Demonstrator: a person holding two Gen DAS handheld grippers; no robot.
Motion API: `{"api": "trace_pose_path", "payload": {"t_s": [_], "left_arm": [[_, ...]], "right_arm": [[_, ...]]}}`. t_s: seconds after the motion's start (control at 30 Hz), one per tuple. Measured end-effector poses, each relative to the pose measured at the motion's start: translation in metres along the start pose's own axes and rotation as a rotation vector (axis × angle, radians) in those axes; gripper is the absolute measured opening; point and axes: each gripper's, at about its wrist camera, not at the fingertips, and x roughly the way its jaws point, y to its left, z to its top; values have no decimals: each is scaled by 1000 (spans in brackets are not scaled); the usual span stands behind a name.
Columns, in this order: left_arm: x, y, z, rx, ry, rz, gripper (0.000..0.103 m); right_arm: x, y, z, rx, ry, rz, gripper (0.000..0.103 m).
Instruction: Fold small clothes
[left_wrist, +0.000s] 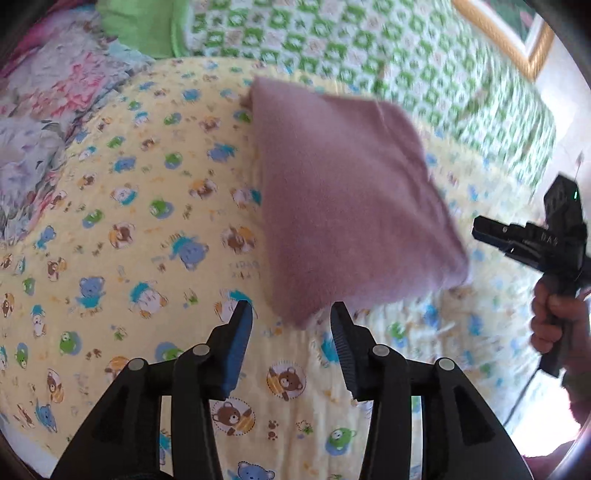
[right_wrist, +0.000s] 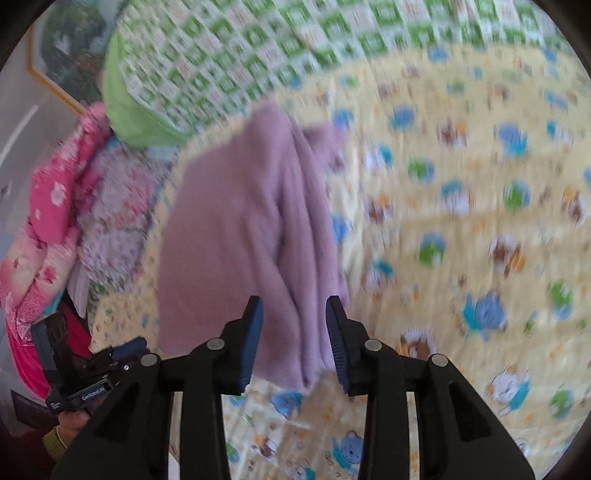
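A folded mauve fleece garment (left_wrist: 347, 192) lies on a yellow bear-print blanket (left_wrist: 129, 221). My left gripper (left_wrist: 291, 314) is open and empty, its fingertips just short of the garment's near corner. In the right wrist view the same garment (right_wrist: 243, 236) lies ahead with a lengthwise fold ridge. My right gripper (right_wrist: 293, 308) is open and empty, with the garment's near edge showing between its fingers. The right gripper also shows at the right edge of the left wrist view (left_wrist: 480, 229), held in a hand. The left gripper body shows low left in the right wrist view (right_wrist: 125, 350).
A green-and-white checked quilt (left_wrist: 369, 48) and a green pillow (left_wrist: 140, 26) lie at the back of the bed. Pink and floral bedding (right_wrist: 55, 206) is piled on one side. A framed picture (left_wrist: 517, 40) hangs on the wall.
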Motion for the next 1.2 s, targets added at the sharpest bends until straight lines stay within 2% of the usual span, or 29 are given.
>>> {"api": "trace_pose_path", "payload": {"t_s": [0.07,0.13,0.23,0.3,0.4,0.47,0.5,0.53,0.57,0.63,0.8,0.87,0.93,1.03,1.07,1.13,1.2], "left_arm": [[-5,3,13,-28,-30,-25,45],[-4,4,31,-61,-51,-83,45],[10,1,55,-94,-65,-160,45],[21,-6,65,-72,-55,-180,45],[40,-14,73,-28,-13,-206,46],[59,-18,74,-3,42,-245,48],[66,-19,72,7,55,-247,48],[73,-21,71,24,68,-250,48],[79,-22,70,37,82,-256,48],[87,-22,68,43,95,-261,48],[75,-23,71,34,85,-259,50],[60,-22,71,21,53,-257,53],[51,-19,67,3,34,-238,55],[54,-16,59,-3,58,-204,55],[57,-15,55,0,68,-184,55],[69,-16,50,13,89,-174,55],[79,-20,45,41,107,-161,55]], "right_arm": [[3,14,14,-20,-23,27,37],[14,26,28,-24,-29,61,37],[46,50,52,-47,-24,78,37],[69,58,66,-28,-6,86,38],[99,53,82,2,31,22,40],[110,31,88,69,33,-21,38],[114,19,88,104,39,-40,34],[116,9,89,129,44,-56,25],[118,-1,88,154,43,-67,23],[118,-8,86,178,36,-34,23],[102,0,86,166,3,-37,26],[84,14,80,121,-22,-37,26],[73,29,71,62,-20,0,27],[66,34,49,11,25,25,31],[68,32,41,2,50,6,31],[76,20,25,-17,89,-87,31],[82,3,18,20,91,-110,31]]}}
